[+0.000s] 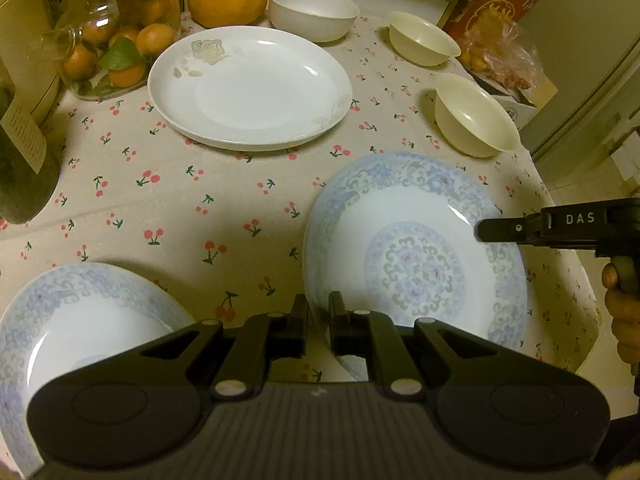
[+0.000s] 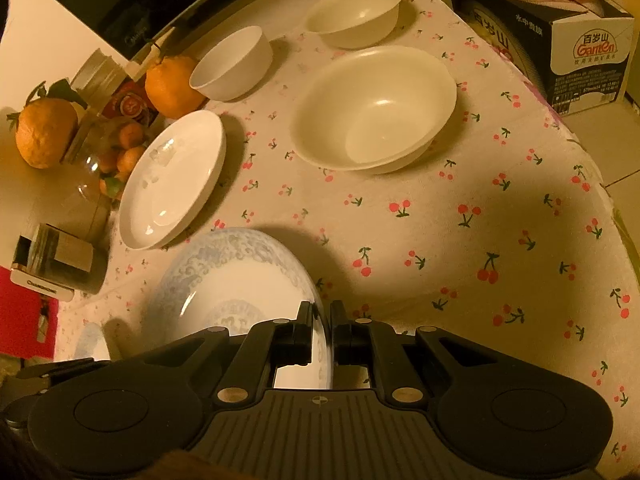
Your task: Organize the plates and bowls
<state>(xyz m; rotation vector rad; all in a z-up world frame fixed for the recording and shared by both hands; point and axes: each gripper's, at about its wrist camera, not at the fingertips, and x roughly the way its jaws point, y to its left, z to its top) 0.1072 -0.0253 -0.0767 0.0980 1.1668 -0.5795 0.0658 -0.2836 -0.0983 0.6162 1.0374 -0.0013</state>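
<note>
Both hand-held grippers, left hand-held gripper (image 1: 318, 320) and right hand-held gripper (image 2: 321, 326), pinch opposite rims of the blue-patterned plate (image 1: 416, 256) on the cherry-print worktop (image 1: 168, 200), probably to stack it on its twin (image 1: 72, 320).

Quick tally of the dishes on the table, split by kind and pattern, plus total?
Blue-patterned plates: 2, one pinched at its rim by the left gripper and the right gripper, one at lower left
White plate with pale flower motif: 1
Cream bowls: 2
White bowl: 1
Total: 6
</note>
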